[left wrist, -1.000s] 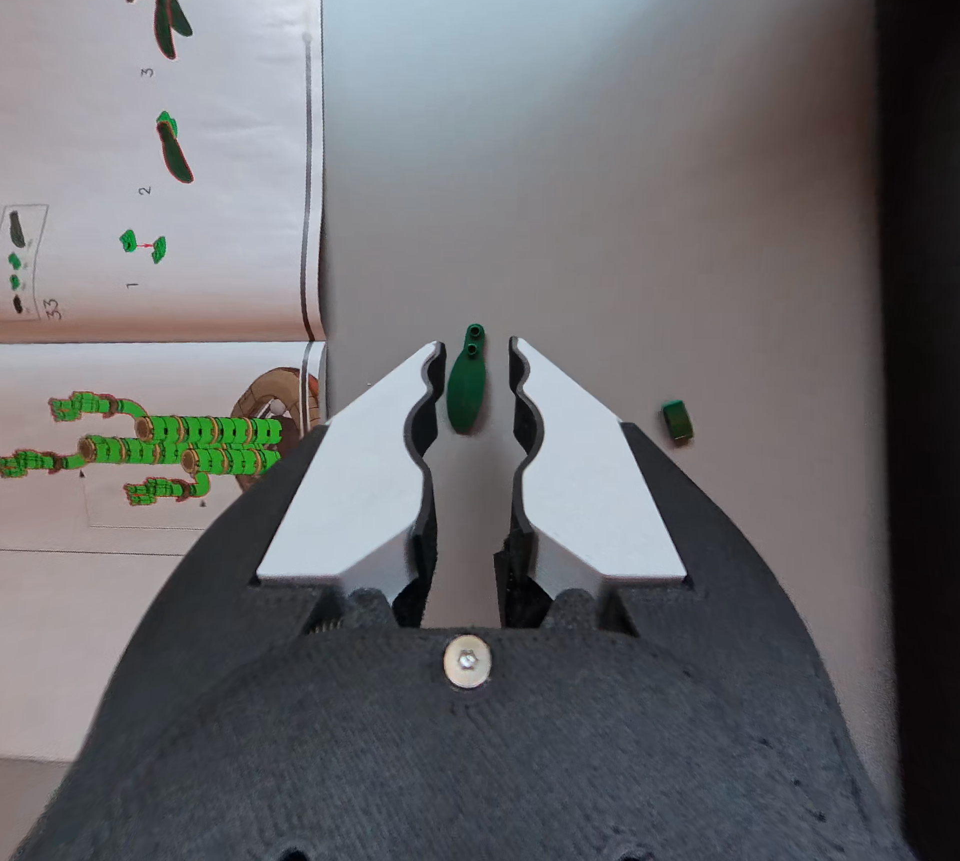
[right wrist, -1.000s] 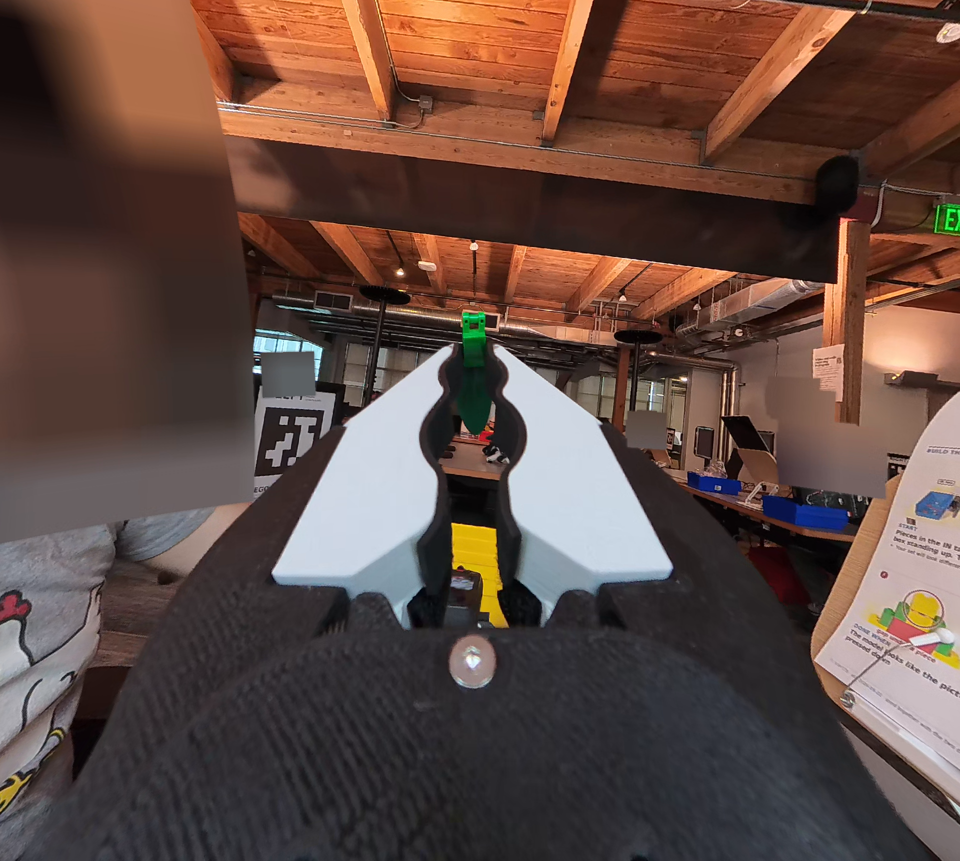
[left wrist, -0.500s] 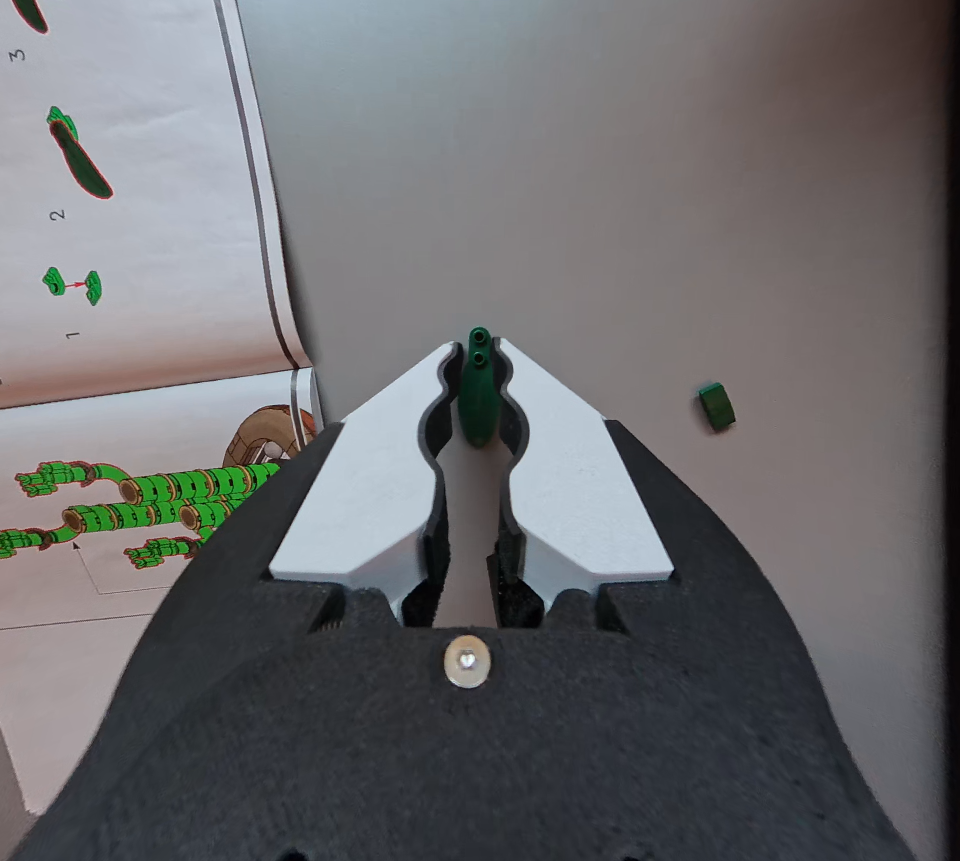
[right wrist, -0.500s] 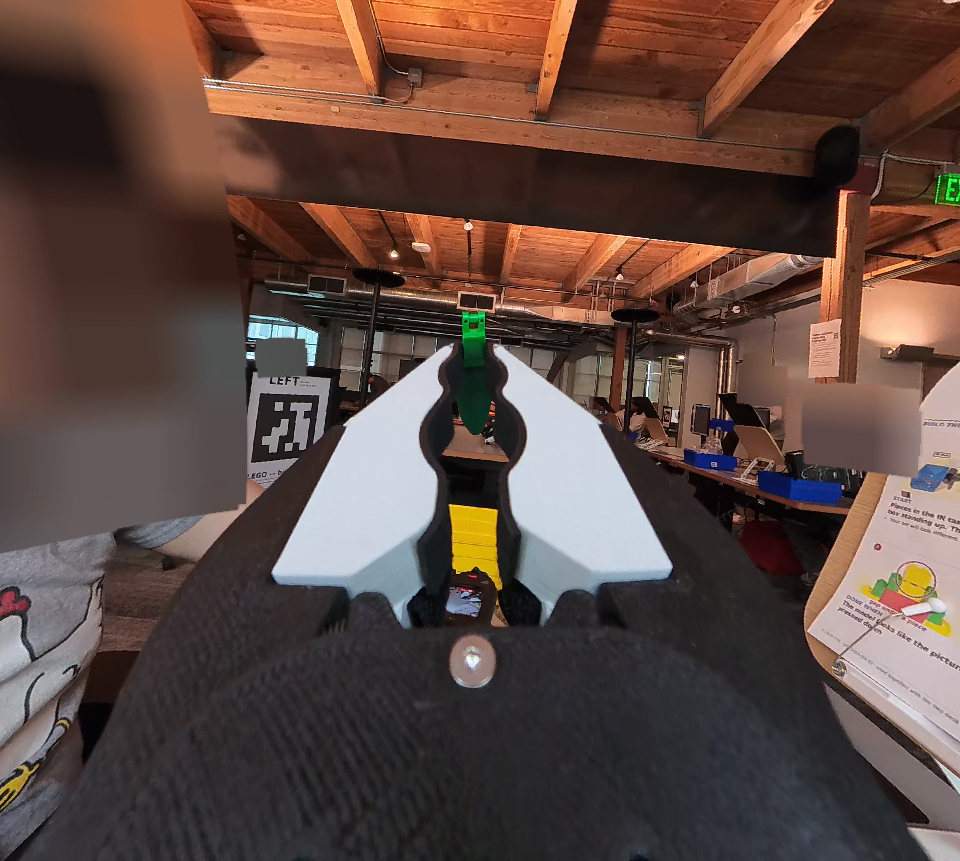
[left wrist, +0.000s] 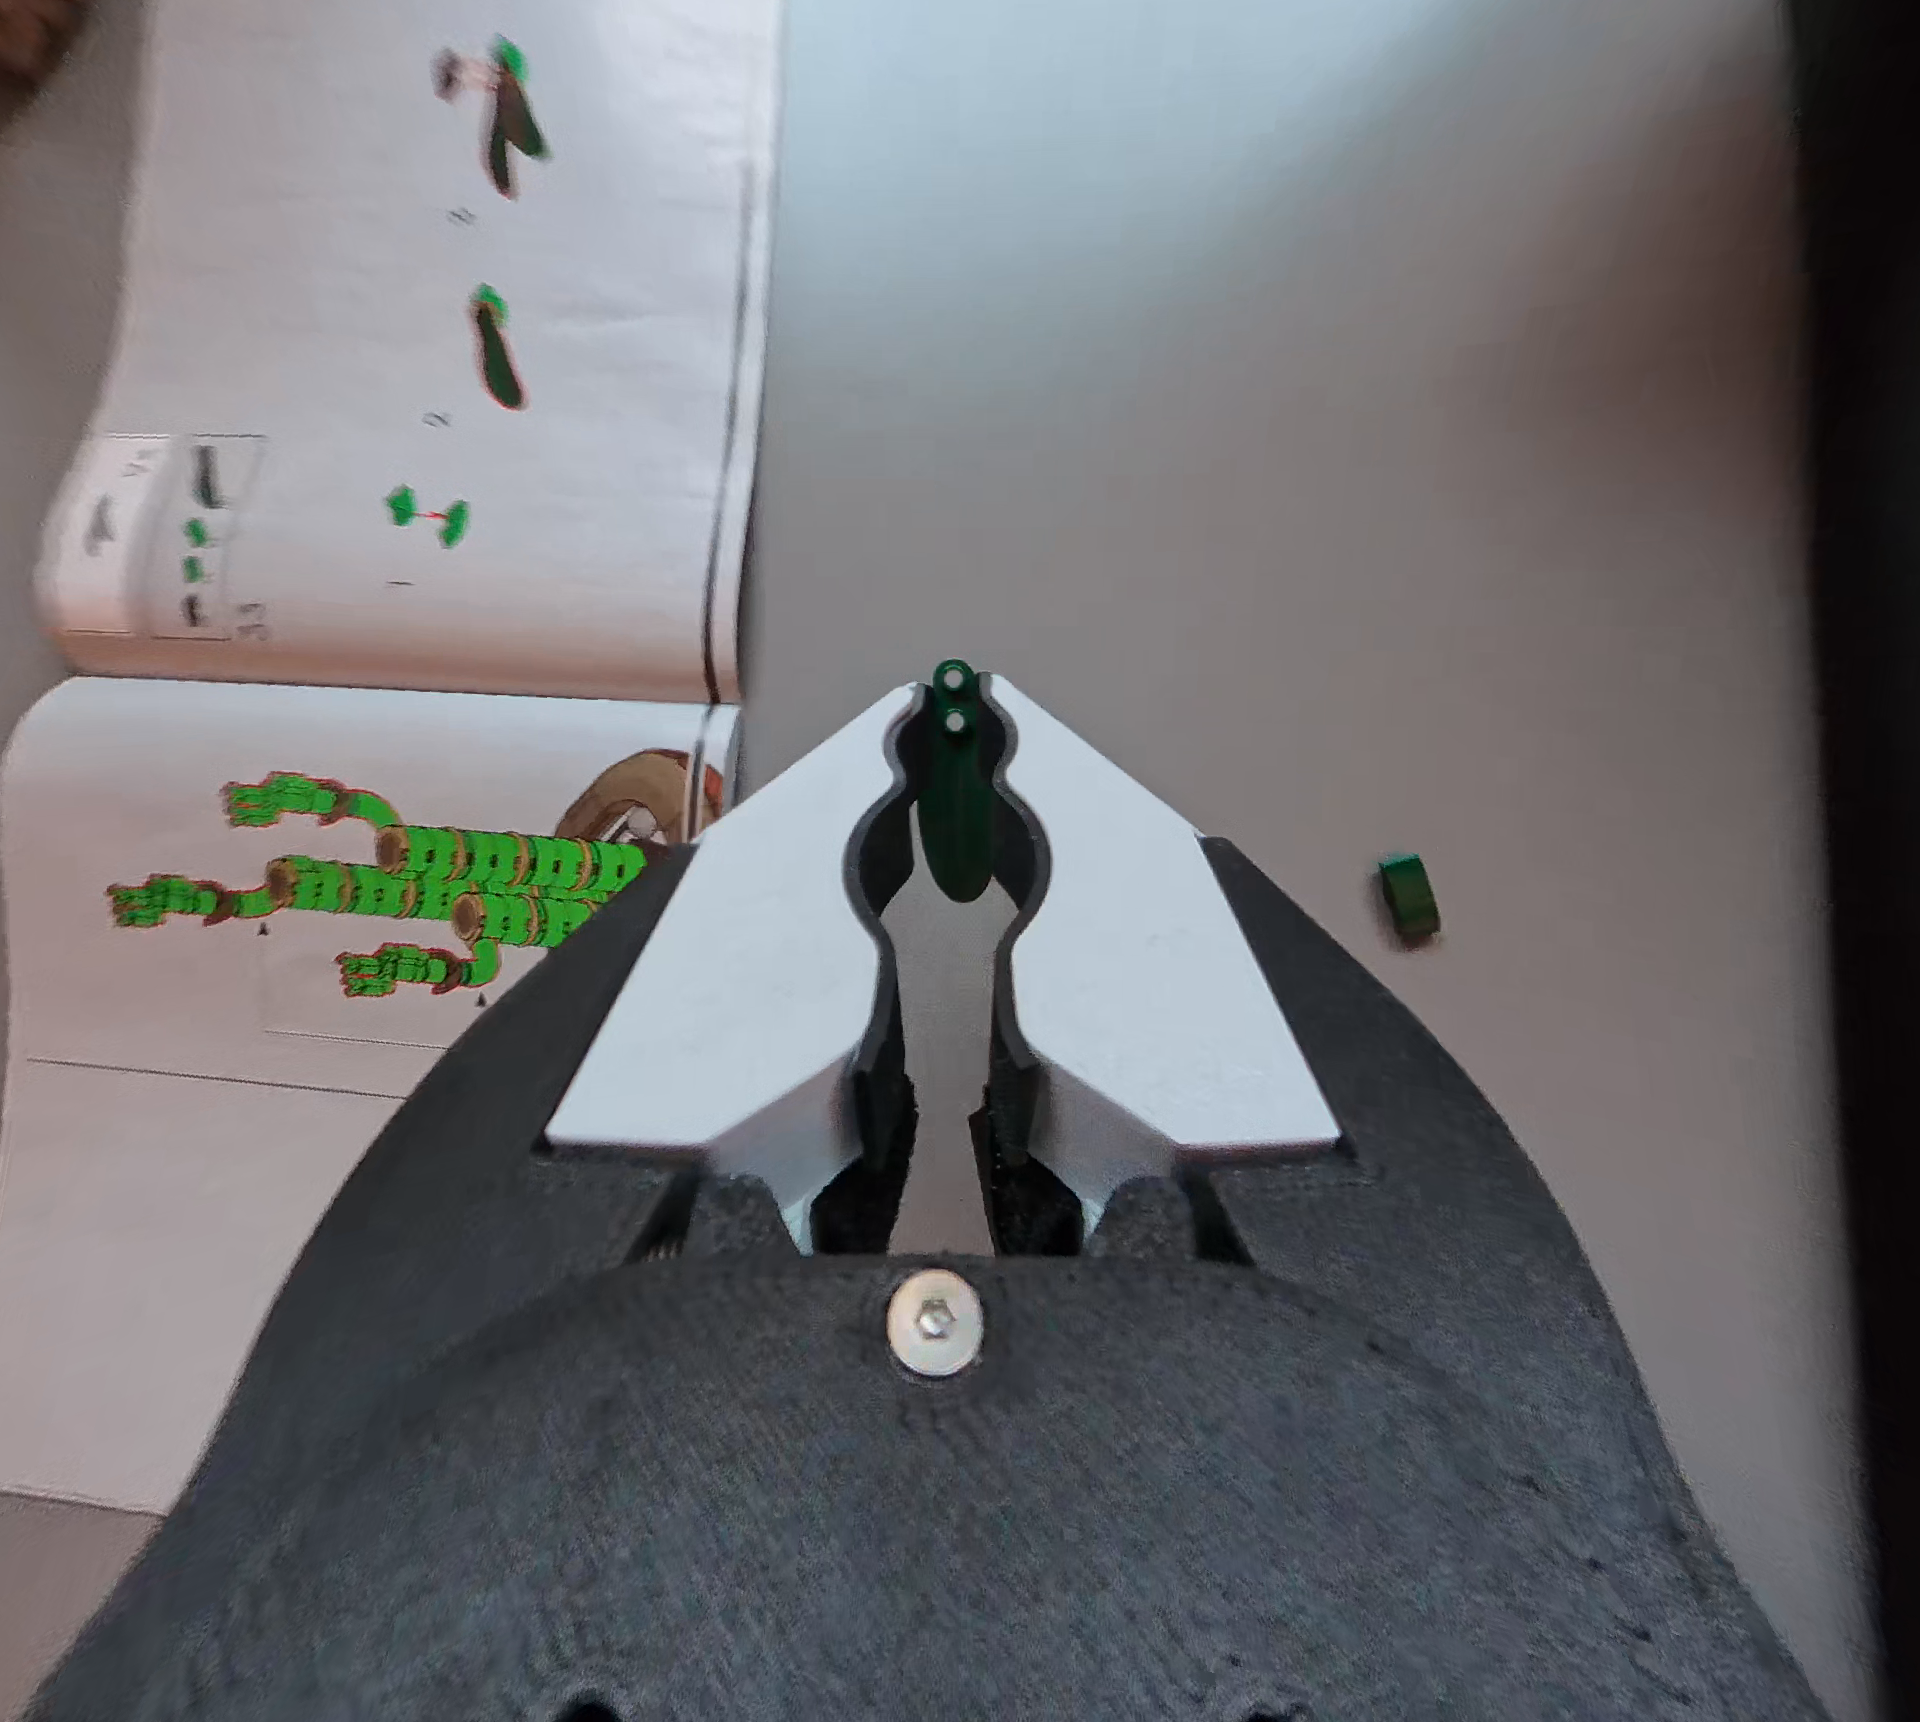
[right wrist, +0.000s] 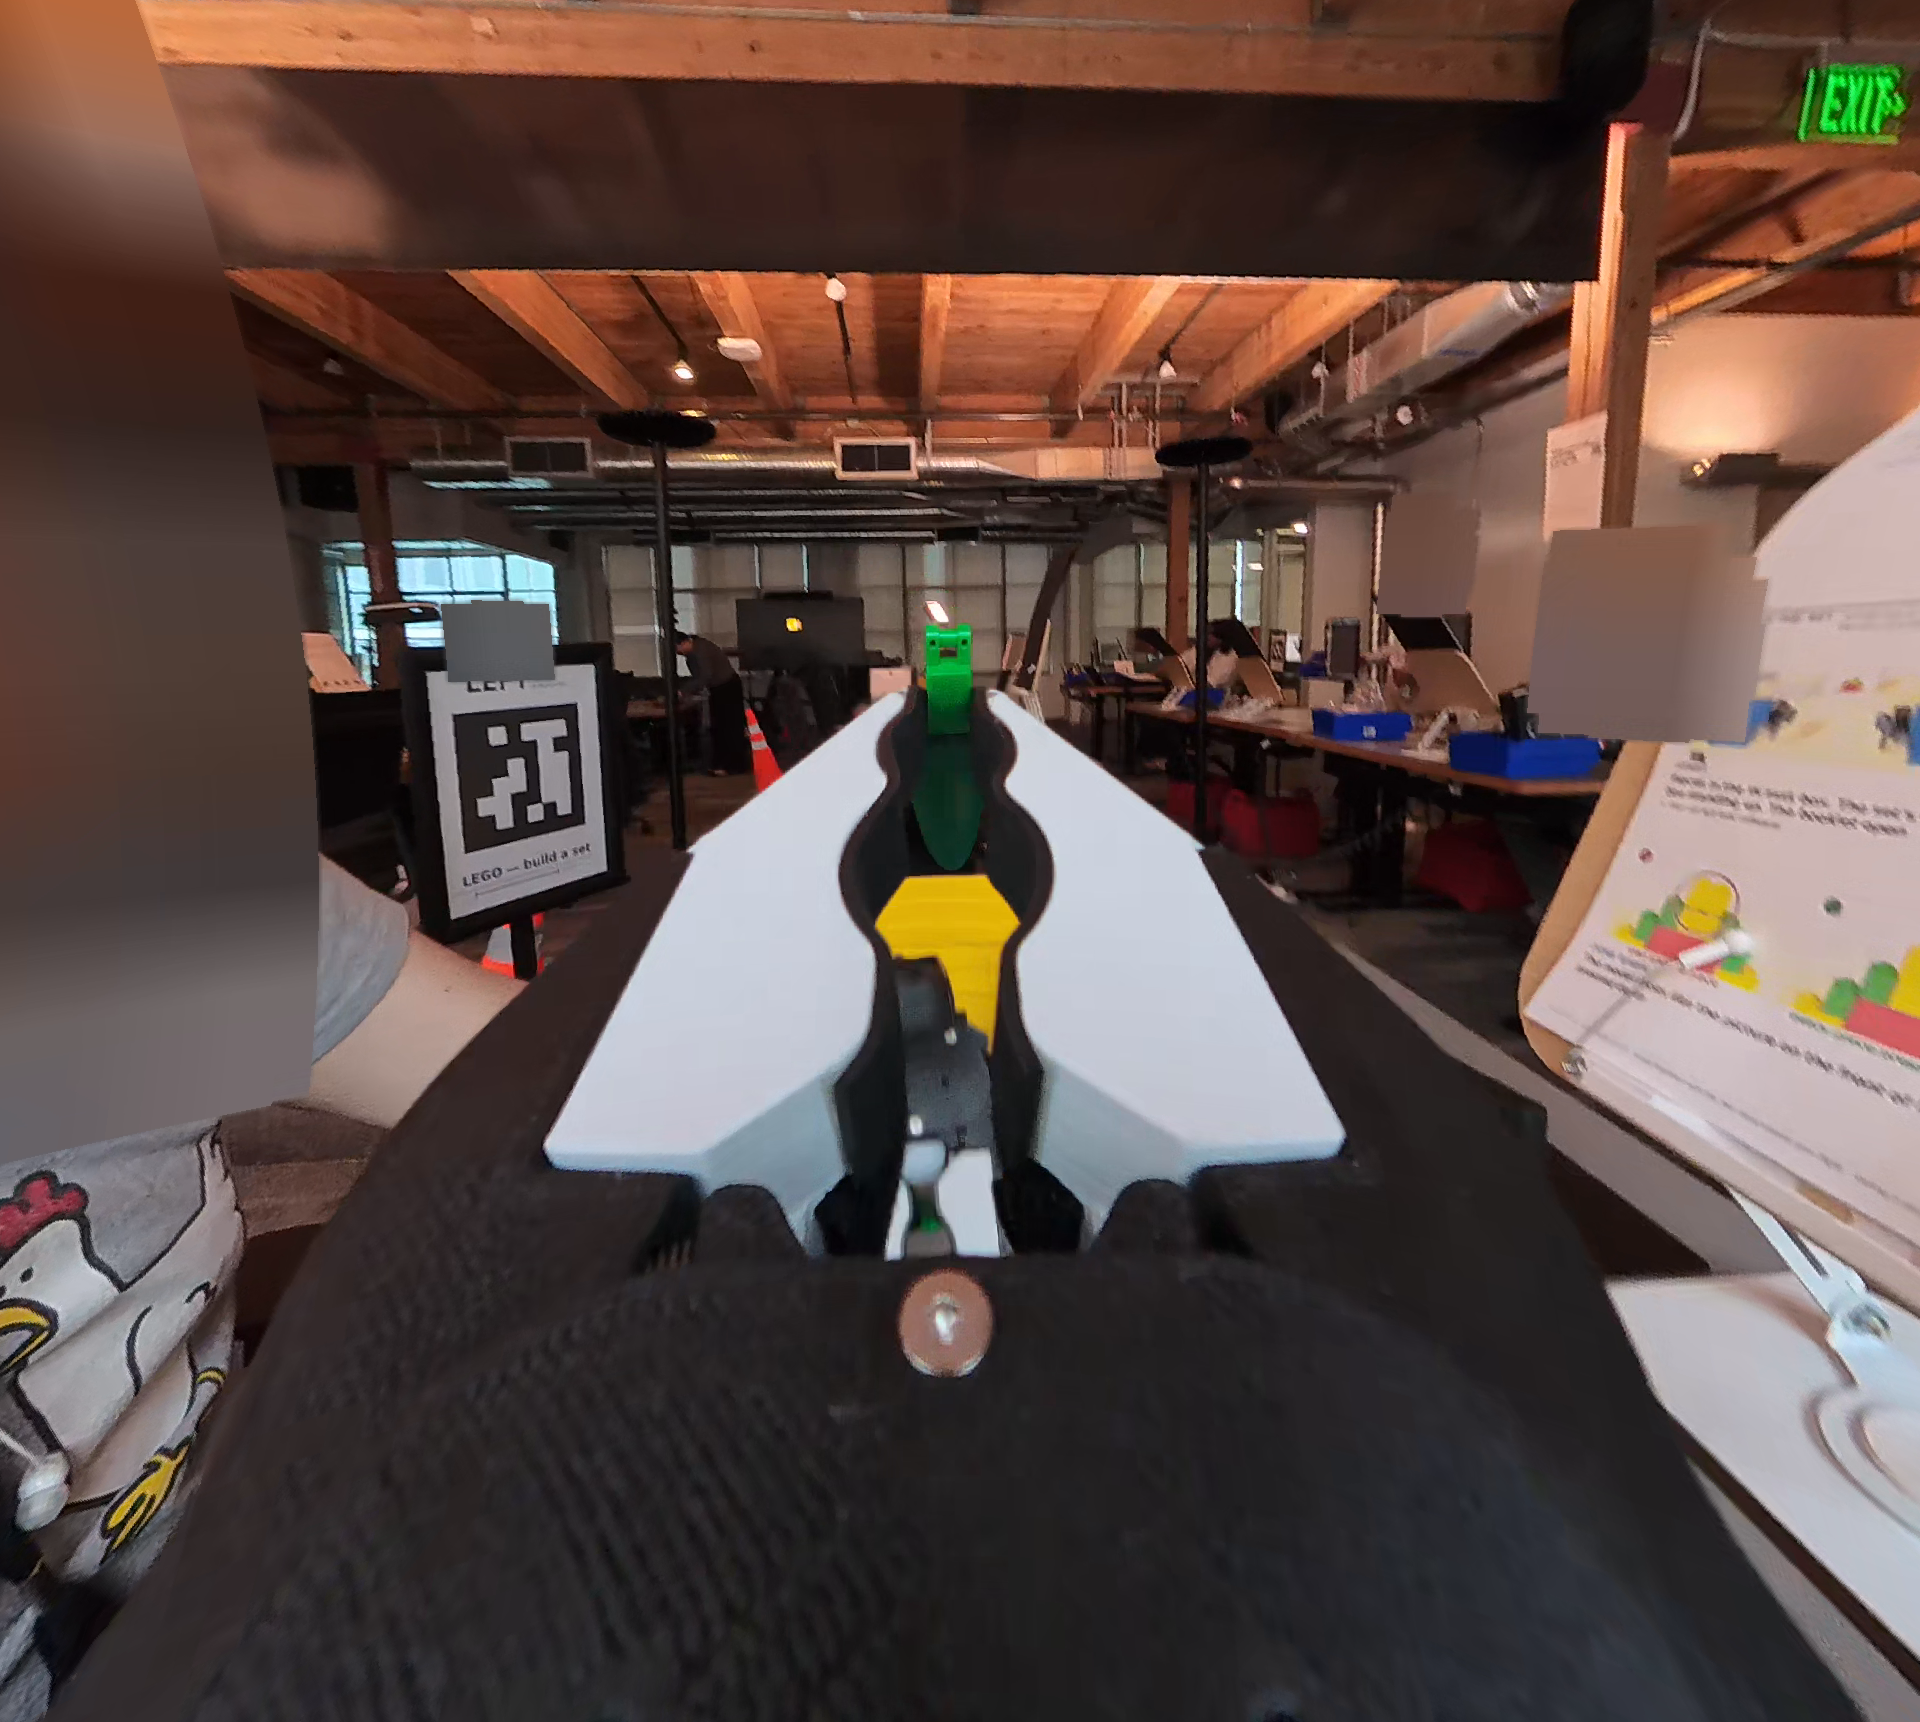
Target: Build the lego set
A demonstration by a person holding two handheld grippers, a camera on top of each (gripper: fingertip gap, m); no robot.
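Observation:
My left gripper (left wrist: 954,704) is shut on a dark green leaf piece (left wrist: 956,815) and holds it above the white table, its two small holes sticking out past the fingertips. A small dark green brick (left wrist: 1408,895) lies on the table to the right. My right gripper (right wrist: 948,698) is held up in the air, pointing across the room, and is shut on a dark green leaf (right wrist: 945,802) with a bright green clip piece (right wrist: 947,678) on its tip.
An open instruction booklet (left wrist: 343,446) lies on the table (left wrist: 1299,322) at the left. The table's dark edge (left wrist: 1849,633) runs down the right. In the right wrist view a clipboard with a sheet (right wrist: 1756,862) stands at the right, a framed marker sign (right wrist: 520,784) at the left. One gripper's finger ends stand about 35 cm off the other's. The small dark green brick (left wrist: 1408,895) lies some 10 cm from my left tips, 40 cm from my right tips.
My left gripper closed on the leaf piece and lifted it off the table, and the view pulled back. My right gripper tilted down a little, still holding its piece.

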